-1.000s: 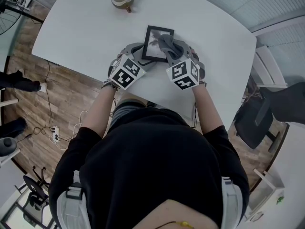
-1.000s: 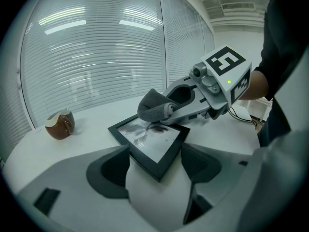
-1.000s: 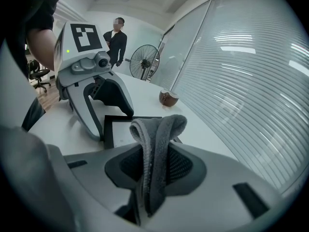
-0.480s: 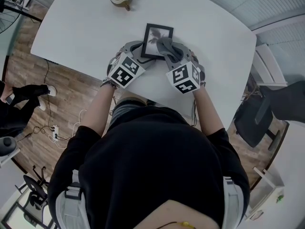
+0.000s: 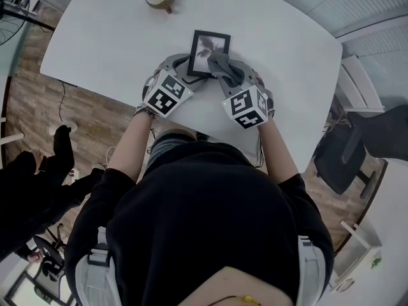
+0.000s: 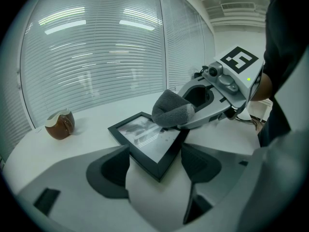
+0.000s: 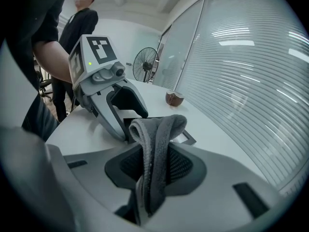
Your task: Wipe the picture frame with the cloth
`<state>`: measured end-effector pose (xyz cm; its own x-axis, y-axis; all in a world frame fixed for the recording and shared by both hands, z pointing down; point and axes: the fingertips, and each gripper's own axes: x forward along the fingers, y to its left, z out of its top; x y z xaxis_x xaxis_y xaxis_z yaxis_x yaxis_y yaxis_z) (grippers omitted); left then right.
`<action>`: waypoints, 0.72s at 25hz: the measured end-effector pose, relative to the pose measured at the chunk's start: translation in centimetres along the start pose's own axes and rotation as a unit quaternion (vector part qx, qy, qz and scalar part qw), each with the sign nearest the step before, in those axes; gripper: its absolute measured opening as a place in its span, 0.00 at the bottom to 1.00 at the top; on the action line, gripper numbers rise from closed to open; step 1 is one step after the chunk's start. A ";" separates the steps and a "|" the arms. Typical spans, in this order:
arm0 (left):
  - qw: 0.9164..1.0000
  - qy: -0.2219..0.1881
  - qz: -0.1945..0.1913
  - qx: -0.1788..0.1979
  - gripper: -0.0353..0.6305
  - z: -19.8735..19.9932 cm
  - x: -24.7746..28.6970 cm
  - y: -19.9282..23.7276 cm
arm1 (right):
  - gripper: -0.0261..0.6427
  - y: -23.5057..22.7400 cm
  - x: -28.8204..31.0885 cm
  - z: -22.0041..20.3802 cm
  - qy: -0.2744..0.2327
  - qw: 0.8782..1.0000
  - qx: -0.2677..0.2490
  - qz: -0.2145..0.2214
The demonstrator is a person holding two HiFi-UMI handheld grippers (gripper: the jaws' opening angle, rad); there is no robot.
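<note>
The black picture frame, glazed over a greyish print, lies flat on the white desk. Its near corner is braced between the left tongs. The folded grey cloth, pinched in the right tongs, rests on the frame's right side.

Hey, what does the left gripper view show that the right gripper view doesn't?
Only the left gripper view: the glass face of the picture frame, with the left gripper clamped on its near corner. Only the right gripper view: the cloth pinched between the jaws of the right gripper, a fan and a standing person. Both: picture frame, cloth, brown cup.
</note>
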<state>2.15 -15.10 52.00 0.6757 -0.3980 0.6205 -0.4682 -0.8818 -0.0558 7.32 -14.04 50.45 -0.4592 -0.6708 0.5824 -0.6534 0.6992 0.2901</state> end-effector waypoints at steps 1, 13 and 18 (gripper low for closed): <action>1.000 0.002 0.001 -0.001 0.57 0.0 0.0 0.0 | 0.19 0.1 -0.1 0.0 0.000 1.000 0.003 0.001; 1.000 -0.003 -0.001 0.003 0.57 0.4 0.3 -0.2 | 0.19 0.8 -0.9 -0.4 0.004 1.000 0.015 0.015; 1.000 -0.002 0.000 0.001 0.57 0.3 0.2 -0.2 | 0.19 1.3 -1.3 -0.3 0.010 0.999 0.023 0.027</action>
<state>2.52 -15.04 51.91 0.6786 -0.3990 0.6166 -0.4665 -0.8826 -0.0577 7.27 -12.18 50.35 -0.4834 -0.6265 0.6114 -0.6544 0.7226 0.2230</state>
